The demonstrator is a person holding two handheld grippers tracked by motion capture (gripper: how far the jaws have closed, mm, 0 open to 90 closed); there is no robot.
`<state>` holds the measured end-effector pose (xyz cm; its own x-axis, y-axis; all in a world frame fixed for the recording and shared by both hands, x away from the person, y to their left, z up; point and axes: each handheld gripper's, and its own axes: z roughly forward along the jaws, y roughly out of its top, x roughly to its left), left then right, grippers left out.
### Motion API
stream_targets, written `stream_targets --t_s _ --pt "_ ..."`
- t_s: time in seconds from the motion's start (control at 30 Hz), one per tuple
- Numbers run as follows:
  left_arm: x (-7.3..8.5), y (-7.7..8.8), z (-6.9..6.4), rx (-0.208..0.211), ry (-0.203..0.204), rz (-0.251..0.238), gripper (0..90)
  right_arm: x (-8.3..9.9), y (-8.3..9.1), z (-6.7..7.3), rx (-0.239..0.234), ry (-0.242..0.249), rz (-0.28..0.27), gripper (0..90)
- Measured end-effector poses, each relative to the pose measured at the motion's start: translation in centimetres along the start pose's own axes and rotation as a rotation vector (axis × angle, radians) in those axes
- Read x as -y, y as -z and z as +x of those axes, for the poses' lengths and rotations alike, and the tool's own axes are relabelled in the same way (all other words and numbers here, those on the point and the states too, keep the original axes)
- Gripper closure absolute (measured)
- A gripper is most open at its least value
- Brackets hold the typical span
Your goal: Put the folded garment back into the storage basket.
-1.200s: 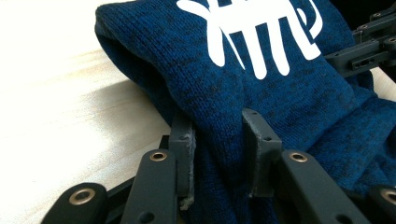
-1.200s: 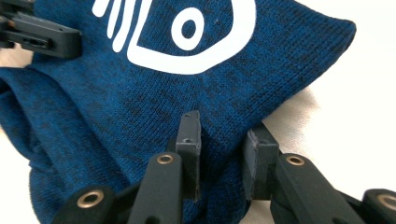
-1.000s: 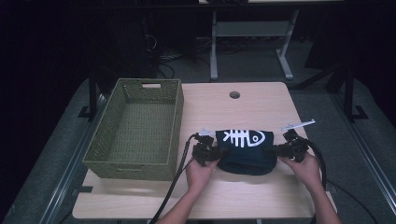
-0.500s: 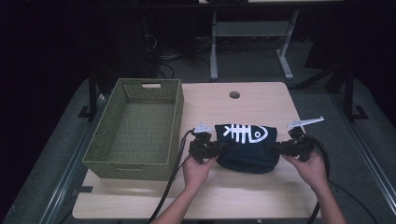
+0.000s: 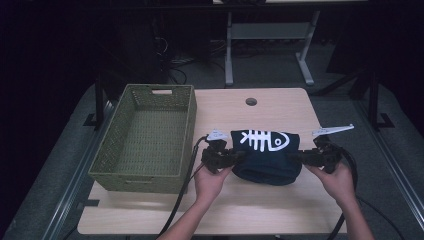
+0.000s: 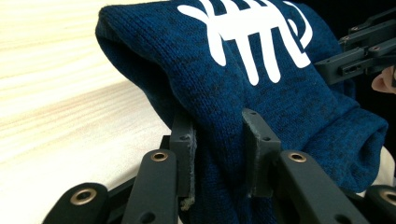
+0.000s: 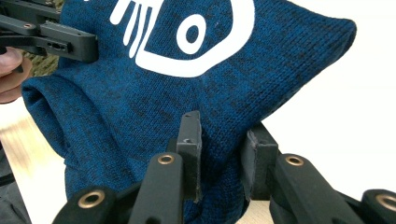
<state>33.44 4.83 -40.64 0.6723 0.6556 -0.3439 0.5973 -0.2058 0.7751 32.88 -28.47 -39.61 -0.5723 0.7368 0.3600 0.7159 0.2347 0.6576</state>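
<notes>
With your left hand-held gripper (image 5: 234, 156) and right hand-held gripper (image 5: 298, 157) each clamped on an end of the folded blue sweater (image 5: 265, 156) above the table (image 5: 280, 107), the green basket (image 5: 117, 150) lies just beside your left.

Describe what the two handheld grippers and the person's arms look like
Both the left gripper and the right gripper are matte black linkages with brass-coloured pivot rivets, flat dark grey pads and a pale three-cornered top plate. A thick black cable trails from each. The forearms are bare, no sleeves.
</notes>
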Motion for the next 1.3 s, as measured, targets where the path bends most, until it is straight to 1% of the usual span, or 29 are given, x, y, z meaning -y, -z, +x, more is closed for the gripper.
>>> stream_targets --t_s 0.2,0.27,0.4,0.43,0.7,0.8,0.97,1.0,1.03,1.07,1.13,1.3 --pt "-0.6 0.6 -0.2 0.002 -0.012 -0.007 68.8 -0.3 0.5 0.4 -0.004 0.005 -0.019 71.9" --pt "-0.9 1.0 -0.3 0.001 -0.023 -0.012 68.8 -0.5 0.7 0.6 -0.005 0.008 -0.026 71.9" --pt "-1.3 1.7 -0.4 0.002 -0.031 -0.021 68.8 -0.9 1.2 1.2 -0.012 0.014 -0.043 72.0" --pt "-1.4 1.9 -0.4 0.003 -0.029 -0.023 68.8 -1.0 1.2 1.2 -0.013 0.02 -0.046 71.9" --pt "-2.2 3.3 -0.1 0.006 -0.036 -0.035 68.8 -2.0 1.5 2.2 -0.032 0.022 -0.061 72.0" --pt "-2.4 3.9 0.1 0.012 -0.024 -0.047 68.8 -2.5 1.6 2.5 -0.042 0.026 -0.07 72.0" --pt "-3.0 5.1 0.1 0.011 -0.04 -0.059 68.8 -3.2 1.9 3.2 -0.051 0.036 -0.083 72.0" --pt "-3.1 5.2 0.1 0.012 -0.036 -0.062 68.8 -3.3 1.9 3.2 -0.055 0.041 -0.089 72.0" --pt "-3.2 5.4 0.1 0.012 -0.041 -0.063 68.8 -3.4 2.0 3.3 -0.063 0.035 -0.091 72.0" --pt "-3.3 5.6 0.1 0.017 -0.038 -0.07 68.8 -3.5 2.0 3.4 -0.069 0.033 -0.096 72.0" --pt "-3.5 5.9 0.2 0.016 -0.044 -0.065 68.8 -3.7 2.1 3.6 -0.074 0.032 -0.098 72.0" --pt "-3.9 6.8 0.5 0.02 -0.042 -0.07 68.8 -4.2 2.2 4.2 -0.088 0.041 -0.108 72.0"
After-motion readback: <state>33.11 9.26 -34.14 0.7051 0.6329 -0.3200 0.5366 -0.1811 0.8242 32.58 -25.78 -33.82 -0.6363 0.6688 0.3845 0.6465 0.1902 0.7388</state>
